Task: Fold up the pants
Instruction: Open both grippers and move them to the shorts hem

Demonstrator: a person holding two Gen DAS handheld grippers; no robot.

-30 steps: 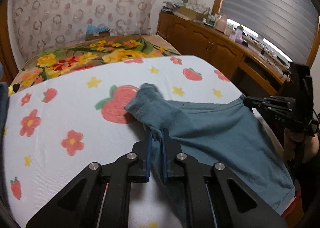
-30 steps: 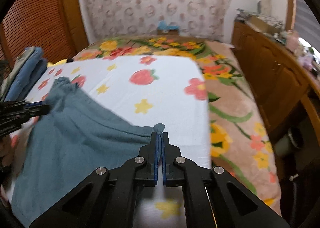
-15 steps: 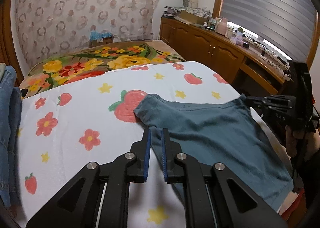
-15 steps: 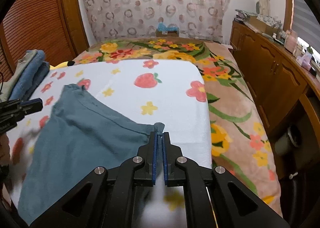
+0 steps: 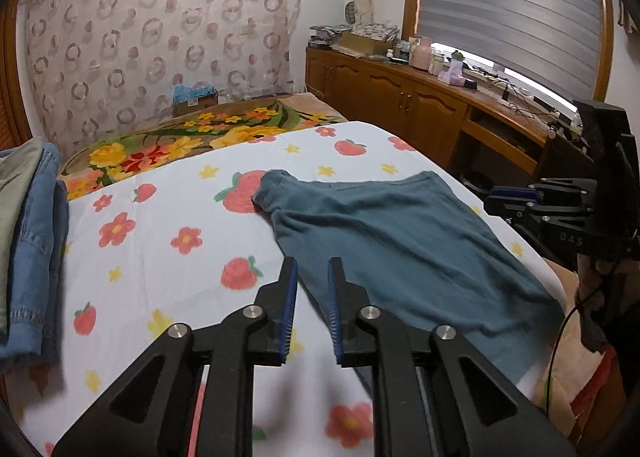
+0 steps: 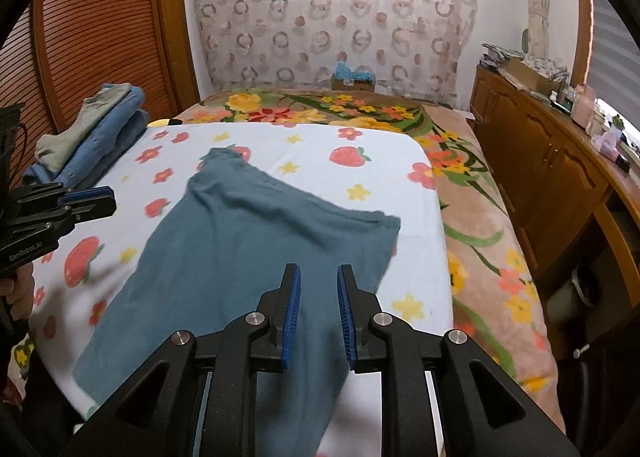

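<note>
my left gripper (image 5: 312, 277) had its jaws parted with nothing between them, poised just above the near left edge of the teal pants (image 5: 400, 233), and i could see no cloth caught on the blue pads. my right gripper (image 6: 318, 289) was the same, jaws apart and empty, hovering over the near part of the pants (image 6: 248, 257); from the left wrist view it (image 5: 496, 197) sat off the right edge of the cloth, apart from it. the pants lay spread flat on the strawberry-print sheet (image 5: 160, 257) that covered the near part of the bed, the far edge stretched between two corners and the rest trailing toward me, some of it hanging off the near edge. i judged the laying-out to be done, or near enough, with mild ripples left near the far edge. i could make out no crease or doubled layer, so i took the folding itself as not yet begun: the halving and the shortening folds were all still to do. a stack of denim and other clothes (image 6: 96, 125) sat well apart at the bed's left side.
</note>
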